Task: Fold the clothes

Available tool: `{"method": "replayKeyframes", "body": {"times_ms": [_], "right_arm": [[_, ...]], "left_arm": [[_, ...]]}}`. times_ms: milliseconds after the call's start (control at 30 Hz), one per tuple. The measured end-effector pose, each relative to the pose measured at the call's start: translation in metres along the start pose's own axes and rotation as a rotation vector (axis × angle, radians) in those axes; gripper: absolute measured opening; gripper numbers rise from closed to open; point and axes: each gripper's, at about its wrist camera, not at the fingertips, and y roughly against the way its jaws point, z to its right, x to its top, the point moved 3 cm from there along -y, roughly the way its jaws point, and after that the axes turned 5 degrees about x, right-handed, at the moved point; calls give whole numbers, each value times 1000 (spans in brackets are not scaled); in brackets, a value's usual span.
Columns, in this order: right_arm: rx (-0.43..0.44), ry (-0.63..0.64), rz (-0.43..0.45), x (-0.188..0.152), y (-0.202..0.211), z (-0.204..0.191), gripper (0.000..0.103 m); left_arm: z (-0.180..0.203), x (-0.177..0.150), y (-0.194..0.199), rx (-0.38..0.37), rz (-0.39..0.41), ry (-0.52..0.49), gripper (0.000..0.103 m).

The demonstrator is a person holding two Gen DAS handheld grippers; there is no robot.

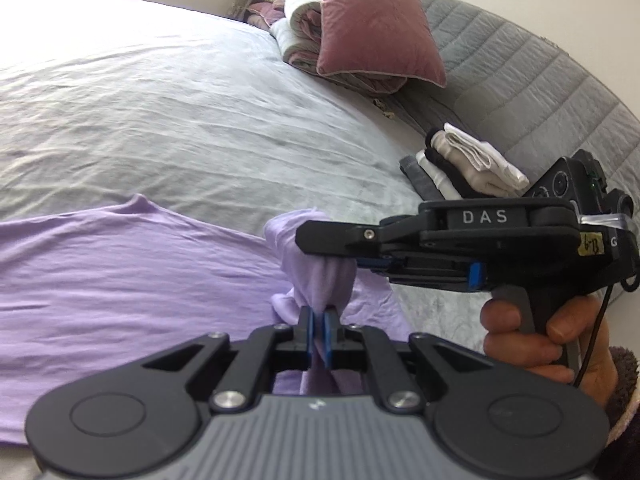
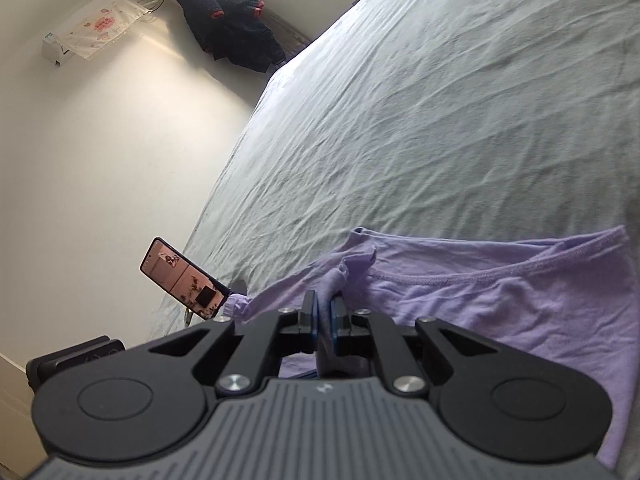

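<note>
A lilac shirt (image 1: 120, 272) lies spread on the grey bed sheet (image 1: 180, 120). My left gripper (image 1: 319, 316) is shut on a bunched fold of the shirt's cloth, which runs back between its blue pads. In the left wrist view my right gripper (image 1: 320, 250) comes in from the right, held by a hand (image 1: 540, 340), and pinches the same bunch a little farther up. In the right wrist view the right gripper (image 2: 324, 308) is shut on the lilac shirt (image 2: 500, 300) near its stitched hem, and a sleeve cuff (image 2: 240, 306) trails to the left.
A stack of folded clothes (image 1: 460, 168) sits at the right by a grey quilted headboard (image 1: 520, 80). A mauve pillow (image 1: 372, 24) and rolled blankets lie at the far end. A phone (image 2: 182, 276) stands propped at the bed's left edge. A dark coat (image 2: 232, 28) hangs on the wall.
</note>
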Motion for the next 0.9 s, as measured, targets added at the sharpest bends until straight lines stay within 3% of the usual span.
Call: {"method": "replayKeyframes", "body": {"times_ms": [133, 333, 567, 900], "right_arm": [[16, 2, -11, 1, -19, -9, 8], [52, 12, -32, -1, -67, -35, 8], [75, 40, -91, -11, -125, -61, 8], [98, 83, -138, -26, -198, -92, 8]], "left_arm": [[-18, 3, 14, 30, 25, 5, 5], [-58, 7, 39, 69, 55, 89, 5], [-104, 11, 63, 159, 29, 136, 4], [-162, 4, 99, 200, 93, 194, 4]]}}
